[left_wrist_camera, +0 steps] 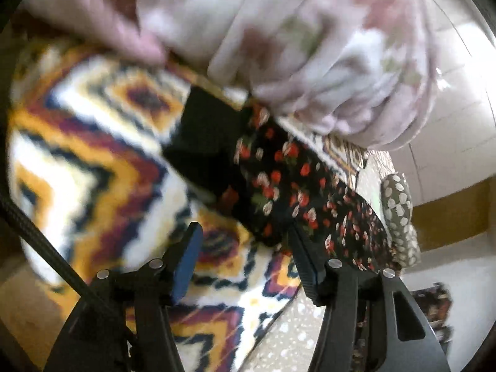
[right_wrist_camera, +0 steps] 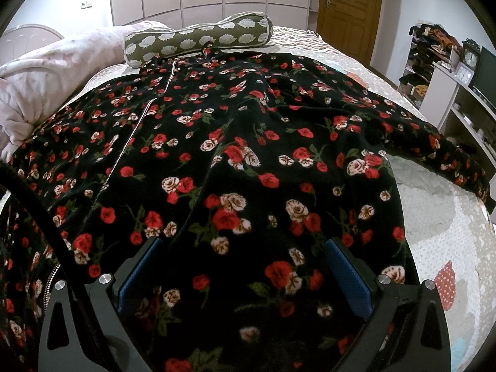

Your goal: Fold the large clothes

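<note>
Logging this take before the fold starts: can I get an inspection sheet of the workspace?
Surface: bed with a pale patchwork cover.
Job's things: black rose-print garment spread flat, zipper showing.
Clutter: hedgehog-print bolster, pink blanket.
Grippers: left claw open beside the garment's edge; right claw open, low over the fabric.
Cables: black cable at the frame's left.
Surroundings: wooden door, shelves, patterned rug.

Robe (right_wrist_camera: 235,161) blk w/ red+cream roses, bolster (right_wrist_camera: 198,38) olive w/ white hedgehogs, blanket (right_wrist_camera: 46,74) pale pink, rug (left_wrist_camera: 93,161) orange/white/navy zigzag.
</note>
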A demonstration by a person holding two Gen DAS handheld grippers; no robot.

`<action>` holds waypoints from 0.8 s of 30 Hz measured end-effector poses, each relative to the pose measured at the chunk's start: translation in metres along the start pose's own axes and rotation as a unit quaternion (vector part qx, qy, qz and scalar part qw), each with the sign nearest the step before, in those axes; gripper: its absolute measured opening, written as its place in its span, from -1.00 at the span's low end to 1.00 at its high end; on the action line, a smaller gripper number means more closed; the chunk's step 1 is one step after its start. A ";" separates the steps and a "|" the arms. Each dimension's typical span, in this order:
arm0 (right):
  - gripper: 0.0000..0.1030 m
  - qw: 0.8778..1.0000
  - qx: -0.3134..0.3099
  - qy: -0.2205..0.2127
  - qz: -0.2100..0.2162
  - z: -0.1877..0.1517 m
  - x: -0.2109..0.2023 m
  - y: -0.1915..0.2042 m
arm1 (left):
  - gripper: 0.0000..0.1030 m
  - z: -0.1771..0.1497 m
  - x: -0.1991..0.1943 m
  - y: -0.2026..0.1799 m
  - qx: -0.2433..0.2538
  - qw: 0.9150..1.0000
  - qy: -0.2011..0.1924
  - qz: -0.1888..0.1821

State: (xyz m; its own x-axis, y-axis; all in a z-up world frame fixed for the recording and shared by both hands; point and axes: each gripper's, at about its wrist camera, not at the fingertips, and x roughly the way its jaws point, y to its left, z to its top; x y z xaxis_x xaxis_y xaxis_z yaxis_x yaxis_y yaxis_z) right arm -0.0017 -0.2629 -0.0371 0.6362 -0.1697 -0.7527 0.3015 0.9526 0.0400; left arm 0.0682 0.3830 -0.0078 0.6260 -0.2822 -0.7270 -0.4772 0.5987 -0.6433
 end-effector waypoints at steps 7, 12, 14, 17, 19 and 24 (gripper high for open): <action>1.00 1.000 0.001 -0.002 0.001 -0.001 0.000 -0.001 | 0.07 0.011 0.023 -0.015 -0.008 0.998 -0.029 0.050; 1.00 1.000 0.000 -0.002 0.000 -0.001 -0.001 0.000 | -0.33 0.019 0.042 -0.038 0.043 0.992 -0.037 0.114; 1.00 1.000 0.000 -0.002 0.000 -0.001 -0.001 0.000 | -0.80 0.018 0.052 -0.051 0.084 0.986 -0.021 0.140; 1.00 1.000 0.000 -0.002 -0.001 -0.001 -0.001 0.001 | -0.87 0.010 0.053 -0.081 0.145 0.976 -0.016 0.162; 1.00 1.000 0.000 -0.002 -0.001 -0.001 0.000 0.001 | -0.87 0.004 0.043 -0.103 0.176 0.972 -0.024 0.155; 1.00 1.000 0.001 -0.002 0.000 -0.001 0.000 0.001 | -0.88 -0.027 0.027 -0.209 0.250 0.965 -0.034 0.074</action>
State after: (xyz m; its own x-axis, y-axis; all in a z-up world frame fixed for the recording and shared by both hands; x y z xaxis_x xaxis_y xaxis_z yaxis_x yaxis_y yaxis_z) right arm -0.0021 -0.2614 -0.0372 0.6393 -0.1702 -0.7499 0.3019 0.9524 0.0412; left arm 0.1689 0.2300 0.1007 0.6202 -0.1262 -0.7742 -0.2177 0.9205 -0.3244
